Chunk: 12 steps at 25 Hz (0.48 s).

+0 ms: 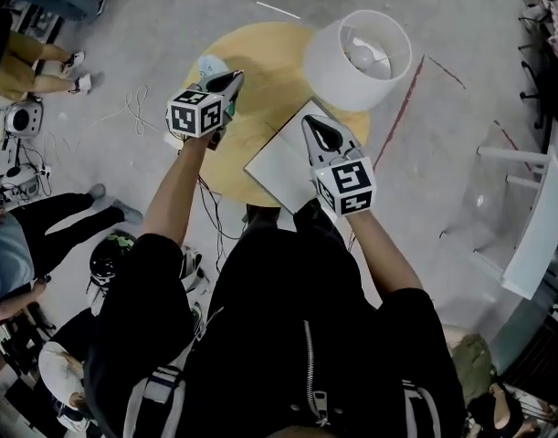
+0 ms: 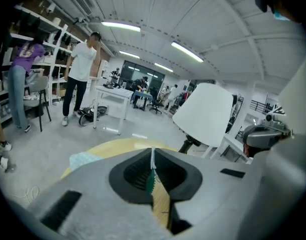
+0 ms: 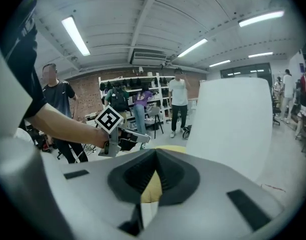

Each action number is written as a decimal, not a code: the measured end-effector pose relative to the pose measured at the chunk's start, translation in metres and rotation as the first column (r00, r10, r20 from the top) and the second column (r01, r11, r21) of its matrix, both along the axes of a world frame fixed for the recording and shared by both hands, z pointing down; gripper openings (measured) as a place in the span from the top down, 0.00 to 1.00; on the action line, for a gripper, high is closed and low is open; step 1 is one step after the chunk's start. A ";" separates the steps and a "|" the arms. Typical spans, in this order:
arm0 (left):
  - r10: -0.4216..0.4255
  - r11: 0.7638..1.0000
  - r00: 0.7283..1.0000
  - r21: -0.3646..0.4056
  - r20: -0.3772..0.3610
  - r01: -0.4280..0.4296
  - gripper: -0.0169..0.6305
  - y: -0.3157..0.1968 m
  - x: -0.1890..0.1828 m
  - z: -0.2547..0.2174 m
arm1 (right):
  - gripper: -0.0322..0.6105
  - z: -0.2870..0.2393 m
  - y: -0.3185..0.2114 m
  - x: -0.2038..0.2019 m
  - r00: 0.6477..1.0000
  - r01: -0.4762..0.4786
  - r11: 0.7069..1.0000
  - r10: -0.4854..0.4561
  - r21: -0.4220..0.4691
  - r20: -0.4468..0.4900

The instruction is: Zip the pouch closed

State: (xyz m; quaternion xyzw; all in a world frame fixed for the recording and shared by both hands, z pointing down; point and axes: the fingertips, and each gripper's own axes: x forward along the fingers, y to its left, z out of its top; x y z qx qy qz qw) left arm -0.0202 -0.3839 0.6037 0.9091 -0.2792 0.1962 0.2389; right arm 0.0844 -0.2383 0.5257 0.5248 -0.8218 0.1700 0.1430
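The pale teal fabric pouch (image 1: 210, 64) is seen lying on the round yellow wooden table (image 1: 260, 48), near its far left edge, clear of both grippers. The left gripper (image 2: 153, 156) is held above the table's left part, just short of the pouch. Its jaws are pressed almost together, and a thin white and green sliver, which cannot be identified, is seen between their tips. The right gripper (image 3: 155, 155) is held over the white flat rectangular board (image 1: 280, 161) at the table's near edge, its jaws pressed together on nothing. A white drum lampshade (image 1: 361, 57) is seen on the table's right part
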 end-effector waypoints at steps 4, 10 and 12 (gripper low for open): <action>-0.060 0.998 0.995 0.032 -0.080 0.062 0.95 0.001 -0.014 -0.035 | 0.94 -0.020 -0.008 -0.009 0.999 0.045 0.998 -0.044 0.042 -0.006; -0.145 0.988 0.965 0.021 -0.219 0.153 0.96 0.011 -0.038 -0.087 | 0.94 -0.048 -0.017 -0.033 0.995 0.103 0.990 -0.102 0.101 -0.009; -0.154 0.986 0.954 0.028 -0.255 0.167 0.96 0.018 -0.041 -0.104 | 0.94 -0.054 -0.018 -0.039 0.993 0.119 0.986 -0.119 0.117 -0.008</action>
